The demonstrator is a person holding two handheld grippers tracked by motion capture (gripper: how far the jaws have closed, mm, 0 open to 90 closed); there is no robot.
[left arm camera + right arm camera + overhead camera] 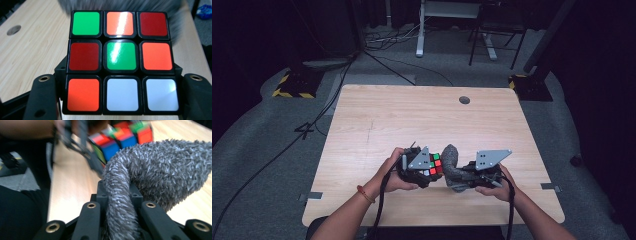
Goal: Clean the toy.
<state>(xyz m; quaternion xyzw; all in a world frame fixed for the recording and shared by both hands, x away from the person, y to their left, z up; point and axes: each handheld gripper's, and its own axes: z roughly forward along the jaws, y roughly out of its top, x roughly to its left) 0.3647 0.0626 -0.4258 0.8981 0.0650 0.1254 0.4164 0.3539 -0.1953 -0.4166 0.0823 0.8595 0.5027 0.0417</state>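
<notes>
A scrambled puzzle cube (435, 164) is held just above the wooden table (412, 115), near its front edge. My left gripper (428, 170) is shut on it, with a jaw on each side. In the left gripper view the cube (121, 62) shows a face of green, orange, red and white stickers between the jaws of the left gripper (120, 78). My right gripper (464, 175) is shut on a grey fuzzy cloth (452, 167). That cloth (162, 170) bulges out of the right gripper (121, 206) and lies against the cube (120, 137).
A round cable hole (464, 100) sits near the table's far edge. Beyond the table are a white desk leg (419, 30), a dark chair frame (494, 35), floor cables and two stand bases with yellow-black tape (294, 85).
</notes>
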